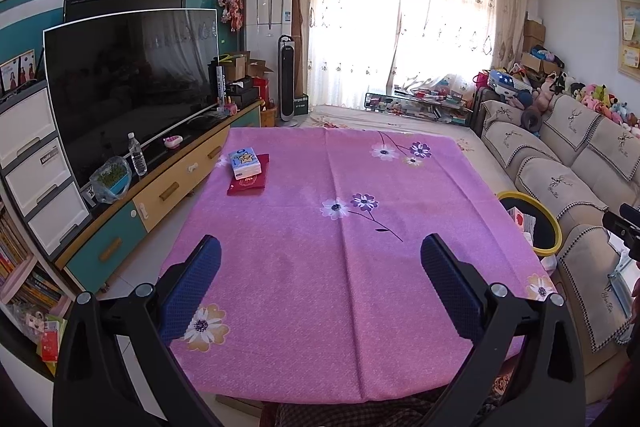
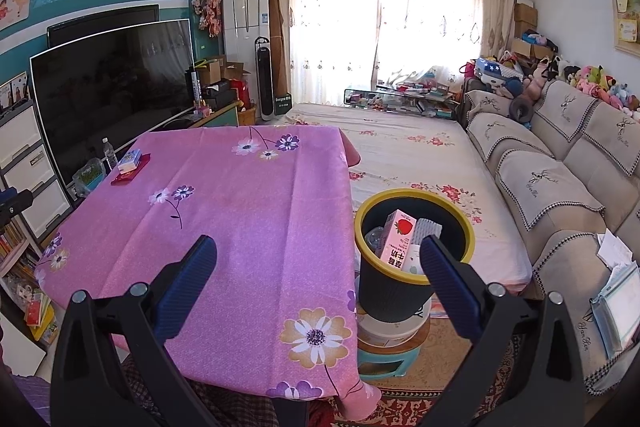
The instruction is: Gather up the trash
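Observation:
A dark trash bin with a yellow rim [image 2: 460, 223] stands on a stool to the right of the table; it also shows in the left wrist view [image 1: 554, 223]. Inside it are a pink strawberry milk carton [image 2: 394, 239], a clear plastic bottle [image 2: 370, 237] and a grey-white pack [image 2: 426, 229]. My right gripper [image 2: 318, 247] is open and empty, above the table's right edge beside the bin. My left gripper [image 1: 320, 247] is open and empty over the near part of the pink flowered tablecloth [image 1: 320, 287].
A blue tissue pack [image 1: 244, 163] lies on a red booklet [image 1: 248, 181] at the table's far left. A TV cabinet with a water bottle [image 1: 138, 155] runs along the left. A beige sofa [image 2: 560, 195] stands at the right.

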Motion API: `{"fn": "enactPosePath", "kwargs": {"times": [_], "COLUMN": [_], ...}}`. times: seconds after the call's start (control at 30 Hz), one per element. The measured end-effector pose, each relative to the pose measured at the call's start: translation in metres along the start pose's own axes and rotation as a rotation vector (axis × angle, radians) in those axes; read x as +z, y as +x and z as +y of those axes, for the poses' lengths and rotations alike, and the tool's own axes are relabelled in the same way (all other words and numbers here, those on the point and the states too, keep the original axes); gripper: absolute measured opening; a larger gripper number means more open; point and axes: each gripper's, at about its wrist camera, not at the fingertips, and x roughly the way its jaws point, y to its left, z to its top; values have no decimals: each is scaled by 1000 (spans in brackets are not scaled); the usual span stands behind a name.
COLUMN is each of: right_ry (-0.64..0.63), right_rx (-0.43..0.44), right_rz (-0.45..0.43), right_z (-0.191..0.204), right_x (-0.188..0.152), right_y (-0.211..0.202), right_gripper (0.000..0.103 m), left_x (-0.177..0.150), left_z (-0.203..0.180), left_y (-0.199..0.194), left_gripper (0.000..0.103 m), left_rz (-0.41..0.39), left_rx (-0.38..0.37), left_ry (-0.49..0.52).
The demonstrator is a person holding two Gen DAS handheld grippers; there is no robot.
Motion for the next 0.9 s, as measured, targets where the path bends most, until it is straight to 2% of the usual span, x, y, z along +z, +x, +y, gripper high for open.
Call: {"fn": "enactPosePath", "kwargs": {"times": [0.9], "right_ry": [4], "right_rx": [1], "right_rz": [10], "right_z": [-1], "right_x": [-2], "right_y": [2], "right_gripper": [97], "left_x": [-3], "left_z": [3], "left_y": [5], "left_gripper": [98], "left_rz": [18], "left_rx": [8], "left_ry": [5]}}
